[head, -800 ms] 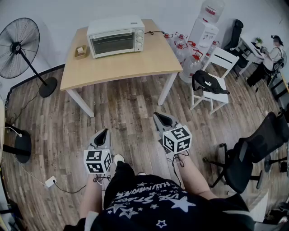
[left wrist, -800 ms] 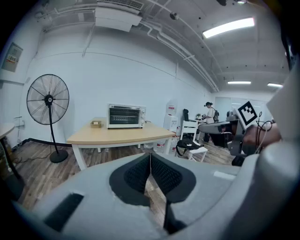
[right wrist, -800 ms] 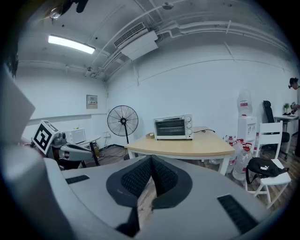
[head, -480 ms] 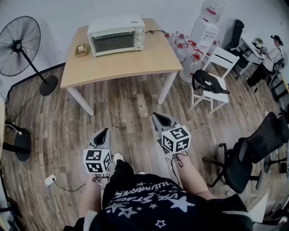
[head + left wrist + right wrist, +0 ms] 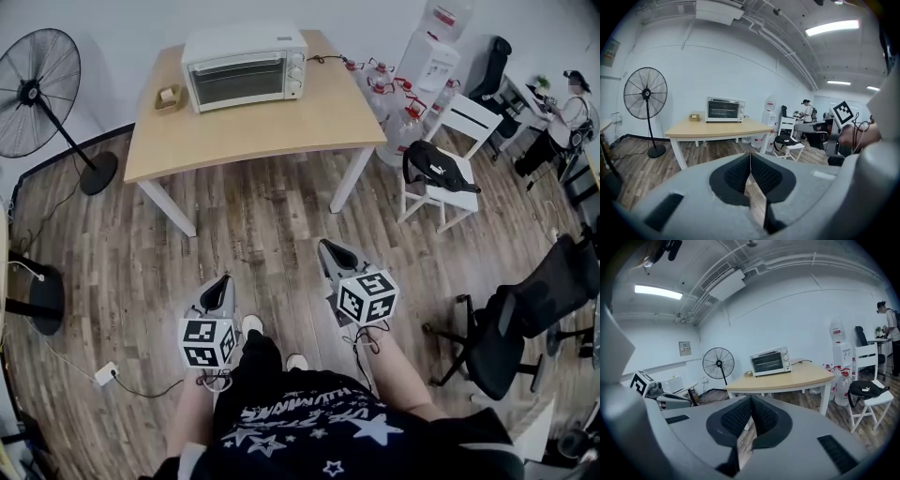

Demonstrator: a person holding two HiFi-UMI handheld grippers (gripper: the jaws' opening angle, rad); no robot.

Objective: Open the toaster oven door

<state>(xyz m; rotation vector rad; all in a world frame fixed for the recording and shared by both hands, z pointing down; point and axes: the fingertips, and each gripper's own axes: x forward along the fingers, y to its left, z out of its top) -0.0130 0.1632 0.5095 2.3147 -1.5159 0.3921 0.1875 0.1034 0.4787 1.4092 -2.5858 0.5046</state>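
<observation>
Our left gripper [image 5: 221, 281] and right gripper [image 5: 331, 247] both have their jaws pressed together on nothing, above the wooden floor [image 5: 272, 216]. Well beyond them we see the white toaster oven [image 5: 244, 67], door closed, at the far end of the light wooden tabletop [image 5: 262, 131].

Light wooden table [image 5: 262, 131] on white legs, white toaster oven [image 5: 246, 67] at back edge, small box [image 5: 170, 97] just beside

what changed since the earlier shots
Little: the person seems to edge toward the table, and a second shoe now shows. Nothing was taken or let go. The left claw and right claw stay shut and empty, and the toaster oven door is still closed.
</observation>
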